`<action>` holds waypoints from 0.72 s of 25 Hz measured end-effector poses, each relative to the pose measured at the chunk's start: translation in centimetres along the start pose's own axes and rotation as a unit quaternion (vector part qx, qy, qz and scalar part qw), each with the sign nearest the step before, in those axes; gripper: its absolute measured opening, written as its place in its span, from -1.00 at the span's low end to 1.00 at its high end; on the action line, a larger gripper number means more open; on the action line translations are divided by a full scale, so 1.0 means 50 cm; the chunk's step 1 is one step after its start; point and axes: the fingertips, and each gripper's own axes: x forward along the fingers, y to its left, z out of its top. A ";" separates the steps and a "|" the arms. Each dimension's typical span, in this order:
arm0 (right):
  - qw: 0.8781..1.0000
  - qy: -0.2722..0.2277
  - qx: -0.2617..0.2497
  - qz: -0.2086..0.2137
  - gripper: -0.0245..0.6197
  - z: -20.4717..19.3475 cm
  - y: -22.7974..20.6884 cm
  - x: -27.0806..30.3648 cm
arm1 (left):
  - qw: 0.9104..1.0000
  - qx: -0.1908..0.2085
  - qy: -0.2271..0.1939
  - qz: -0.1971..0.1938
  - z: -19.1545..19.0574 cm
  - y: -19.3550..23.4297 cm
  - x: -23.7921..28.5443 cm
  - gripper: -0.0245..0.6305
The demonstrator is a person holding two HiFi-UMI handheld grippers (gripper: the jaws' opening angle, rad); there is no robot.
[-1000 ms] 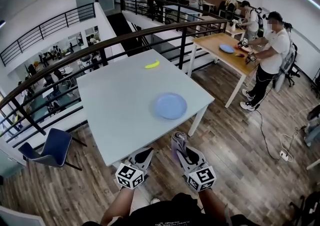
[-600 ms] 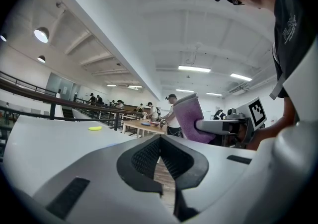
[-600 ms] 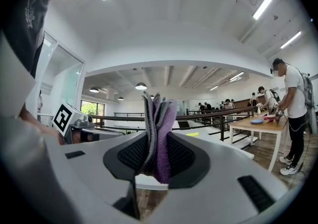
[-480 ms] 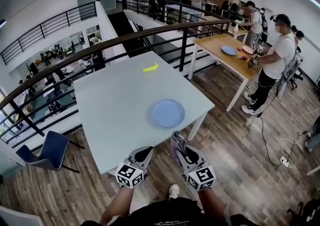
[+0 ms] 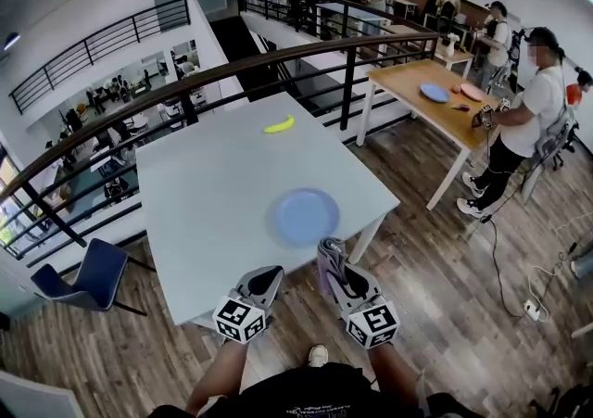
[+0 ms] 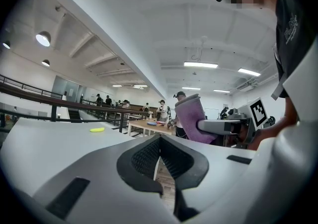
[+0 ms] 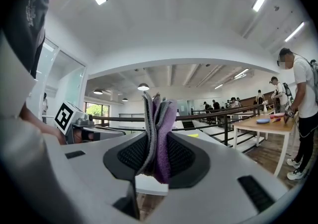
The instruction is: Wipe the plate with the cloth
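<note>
A light blue plate (image 5: 305, 216) lies near the front right corner of the pale table (image 5: 213, 212). My right gripper (image 5: 331, 259) is shut on a folded purple and grey cloth (image 7: 158, 138), which stands upright between its jaws just short of the table's front edge. In the left gripper view the cloth (image 6: 192, 118) shows at the right. My left gripper (image 5: 268, 279) is shut with nothing in it, level, also short of the table edge. Neither gripper touches the plate.
A yellow banana (image 5: 280, 124) lies at the far side of the table. A black railing (image 5: 232, 73) runs behind it. A blue chair (image 5: 88, 277) stands at the left. At the right a person (image 5: 528, 120) works at a wooden table (image 5: 435, 101) with plates.
The view has come closer to the table: the plate and table edge now sit nearer both grippers. Both grippers stay shut, the cloth still in the right one.
</note>
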 end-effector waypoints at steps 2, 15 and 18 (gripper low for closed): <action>1.000 0.000 0.001 0.004 -0.56 0.002 -0.019 0.008 | 1.000 0.001 0.002 0.004 0.002 0.003 0.018 -0.89; 0.999 -0.009 0.016 0.030 -0.56 0.006 -0.118 0.057 | 0.999 -0.006 0.015 0.034 0.003 0.025 0.113 -0.89; 0.999 -0.008 0.019 0.031 -0.56 0.011 -0.139 0.073 | 0.999 -0.018 0.015 0.036 0.013 0.041 0.131 -0.89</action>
